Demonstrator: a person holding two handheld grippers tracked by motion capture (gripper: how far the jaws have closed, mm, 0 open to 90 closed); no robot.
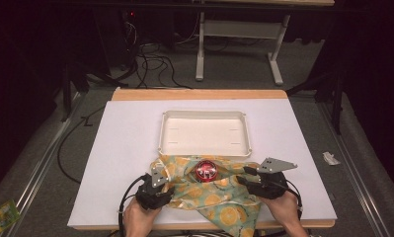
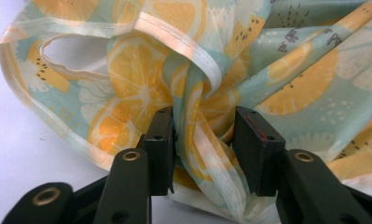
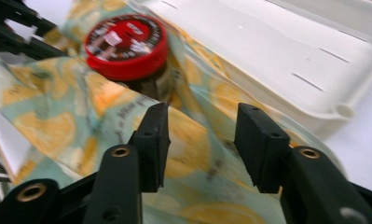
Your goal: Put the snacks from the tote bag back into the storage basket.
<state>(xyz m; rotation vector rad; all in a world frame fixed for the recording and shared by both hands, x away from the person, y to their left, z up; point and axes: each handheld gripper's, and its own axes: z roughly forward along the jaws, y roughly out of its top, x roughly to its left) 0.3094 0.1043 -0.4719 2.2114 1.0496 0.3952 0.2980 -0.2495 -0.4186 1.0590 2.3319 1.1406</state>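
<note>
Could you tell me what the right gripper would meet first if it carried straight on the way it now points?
Most likely the orange-print bag: its fabric already lies between the right gripper's open jaws. Beyond it sits the red-lidded jar, slightly left, though depth is hard to judge.

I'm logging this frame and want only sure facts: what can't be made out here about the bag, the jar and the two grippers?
- Jar: body wrapped by the orange-print bag; lid print too small in the high view, blurred in the right gripper view.
- Left gripper: fabric between the jaws, clamped or loose unclear.
- Right gripper: jaws apart over the bag; contact unclear, blurred.
- Bag's near end: cut off by the high view's bottom edge.
</note>
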